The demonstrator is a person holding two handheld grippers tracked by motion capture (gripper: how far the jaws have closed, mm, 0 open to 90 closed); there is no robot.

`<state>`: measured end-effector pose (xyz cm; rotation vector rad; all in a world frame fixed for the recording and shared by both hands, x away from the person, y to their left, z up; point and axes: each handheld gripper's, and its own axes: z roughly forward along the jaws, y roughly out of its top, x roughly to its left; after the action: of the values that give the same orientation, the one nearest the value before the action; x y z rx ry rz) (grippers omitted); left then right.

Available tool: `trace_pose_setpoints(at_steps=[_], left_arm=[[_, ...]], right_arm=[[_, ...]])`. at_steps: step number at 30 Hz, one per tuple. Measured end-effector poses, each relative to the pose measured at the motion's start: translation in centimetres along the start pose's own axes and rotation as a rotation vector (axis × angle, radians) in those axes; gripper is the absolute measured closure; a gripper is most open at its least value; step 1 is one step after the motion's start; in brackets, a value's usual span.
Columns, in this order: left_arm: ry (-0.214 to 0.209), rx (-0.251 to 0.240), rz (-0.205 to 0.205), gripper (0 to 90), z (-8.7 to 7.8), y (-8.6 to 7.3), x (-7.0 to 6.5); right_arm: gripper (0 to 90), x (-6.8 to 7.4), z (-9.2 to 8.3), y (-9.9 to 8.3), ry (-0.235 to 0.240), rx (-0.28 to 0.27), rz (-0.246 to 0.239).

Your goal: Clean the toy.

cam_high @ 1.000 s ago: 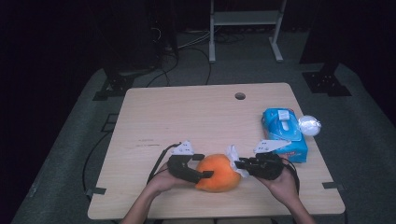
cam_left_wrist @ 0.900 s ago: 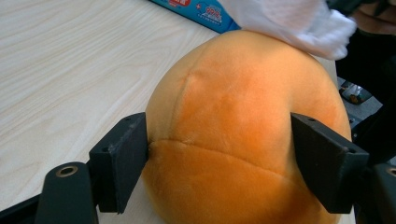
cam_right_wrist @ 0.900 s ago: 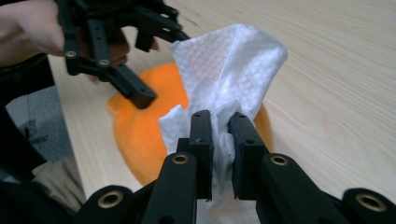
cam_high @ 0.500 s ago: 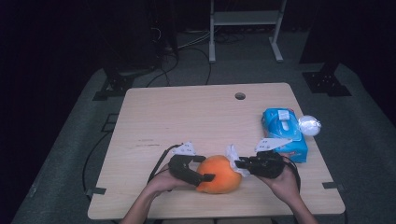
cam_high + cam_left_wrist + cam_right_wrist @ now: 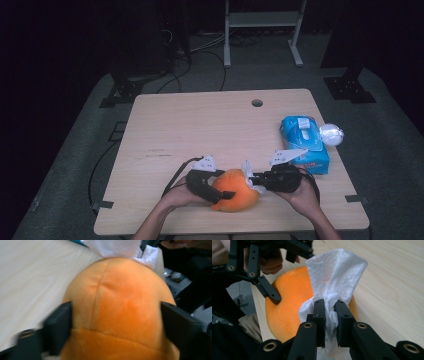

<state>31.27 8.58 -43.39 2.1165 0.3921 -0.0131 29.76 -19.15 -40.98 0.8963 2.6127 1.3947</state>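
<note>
Left gripper jaws have just closed in on the orange plush.

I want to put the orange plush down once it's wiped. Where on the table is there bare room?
The table's whole left half and back, from the left edge to the round hole, is bare. The right edge is taken by the blue wipes pack. The front middle is crowded: left gripper, orange plush, right gripper pinching a white wipe.

A dim lab or recording studio: a bare wooden table on grey carpet, black stand feet at ten o'clock, cables at twelve.
</note>
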Motion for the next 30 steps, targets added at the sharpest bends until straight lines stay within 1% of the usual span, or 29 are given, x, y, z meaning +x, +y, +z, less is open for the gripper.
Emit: trace_pose_setpoints(at_steps=[1, 3, 4, 5, 6, 7, 8, 9, 10, 11, 12, 13, 14, 15, 17, 18, 19, 20, 21, 23, 24, 25, 26, 27, 29, 30], left_arm=[[0.014, -0.011, 0.026, 32.3, -0.2, 0.2, -0.2], [0.035, -0.029, 0.075, 37.6, -0.2, 0.5, -0.7], [0.062, -0.038, 0.097, 38.4, -0.1, 0.7, -1.0], [0.101, -0.042, 0.125, 38.5, -0.2, 0.9, -1.1], [0.127, -0.049, 0.141, 38.4, -0.2, 1.0, -1.2], [0.155, -0.058, 0.150, 38.4, -0.2, 1.1, -1.2], [0.174, -0.068, 0.140, 38.1, -0.2, 1.1, -1.0], [0.184, -0.072, 0.123, 37.4, -0.3, 1.0, -0.7], [0.193, -0.066, 0.109, 36.1, -0.2, 0.7, -0.3], [0.190, -0.063, 0.072, 34.5, -0.2, 0.3, 0.2], [0.177, -0.074, 0.047, 32.1, -0.3, 0.1, 0.5], [0.163, -0.078, 0.023, 31.4, -0.4, -0.2, 0.8], [0.158, -0.068, 0.017, 29.6, -0.5, -0.4, 1.1], [0.153, -0.064, 0.004, 27.8, -0.6, -0.7, 1.3], [0.130, -0.072, -0.024, 25.7, -0.8, -1.2, 1.9], [0.124, -0.071, -0.022, 24.6, -0.9, -1.4, 2.0], [0.119, -0.075, -0.026, 24.6, -1.1, -1.5, 2.1], [0.117, -0.073, -0.030, 24.6, -1.1, -1.6, 2.2], [0.118, -0.068, -0.020, 24.6, -1.1, -1.5, 2.1], [0.122, -0.059, -0.009, 24.5, -0.9, -1.5, 1.9], [0.123, -0.060, -0.010, 24.2, -0.9, -1.5, 1.8], [0.122, -0.060, -0.008, 24.1, -0.9, -1.5, 1.9], [0.122, -0.059, -0.006, 24.0, -1.0, -1.6, 1.9], [0.120, -0.062, -0.009, 23.9, -1.0, -1.6, 2.0], [0.123, -0.066, -0.009, 23.9, -1.1, -1.6, 2.0], [0.123, -0.067, -0.010, 23.9, -1.1, -1.6, 2.0]], right_arm=[[79.6, 0.0, -0.1, 0.1, -0.004, -0.011, -0.001], [79.6, 0.1, -0.4, 0.3, -0.018, -0.036, 0.000], [79.6, 0.2, -0.5, 0.5, -0.027, -0.051, -0.005], [79.6, 0.4, -0.6, 0.6, -0.051, -0.057, -0.013], [79.8, 0.6, -0.7, 0.7, -0.084, -0.069, -0.027], [79.9, 0.6, -0.8, 0.8, -0.094, -0.078, -0.025], [79.9, 0.6, -0.8, 0.8, -0.096, -0.098, -0.024], [80.0, 0.6, -0.8, 0.9, -0.090, -0.112, -0.015], [80.0, 0.5, -0.7, 0.9, -0.095, -0.116, -0.013], [79.9, 0.5, -0.5, 0.9, -0.107, -0.114, -0.012], [79.9, 0.3, -0.1, 0.7, -0.112, -0.104, -0.004], [79.9, 0.1, 0.2, 0.5, -0.117, -0.089, -0.007], [79.9, -0.3, 0.6, 0.3, -0.135, -0.063, -0.011], [80.0, -0.7, 0.9, -0.1, -0.144, -0.043, -0.002], [80.0, -1.9, 1.2, -0.7, -0.137, -0.031, 0.052], [80.0, -2.3, 1.3, -0.9, -0.160, -0.006, 0.066], [80.0, -2.5, 1.4, -1.1, -0.174, 0.004, 0.072], [80.1, -2.7, 1.4, -1.2, -0.164, -0.004, 0.086], [80.0, -2.6, 1.3, -1.2, -0.147, -0.022, 0.096], [80.0, -1.8, 1.1, -0.6, -0.144, -0.058, 0.069], [80.0, -1.5, 0.9, -0.4, -0.126, -0.081, 0.065], [80.0, -1.2, 0.9, -0.2, -0.121, -0.092, 0.057], [80.0, -1.1, 1.0, -0.1, -0.121, -0.085, 0.047], [80.0, -1.1, 1.1, -0.2, -0.116, -0.079, 0.047], [80.0, -1.5, 1.2, -0.7, -0.096, -0.059, 0.077], [80.0, -1.8, 1.4, -1.1, -0.099, -0.030, 0.083]])
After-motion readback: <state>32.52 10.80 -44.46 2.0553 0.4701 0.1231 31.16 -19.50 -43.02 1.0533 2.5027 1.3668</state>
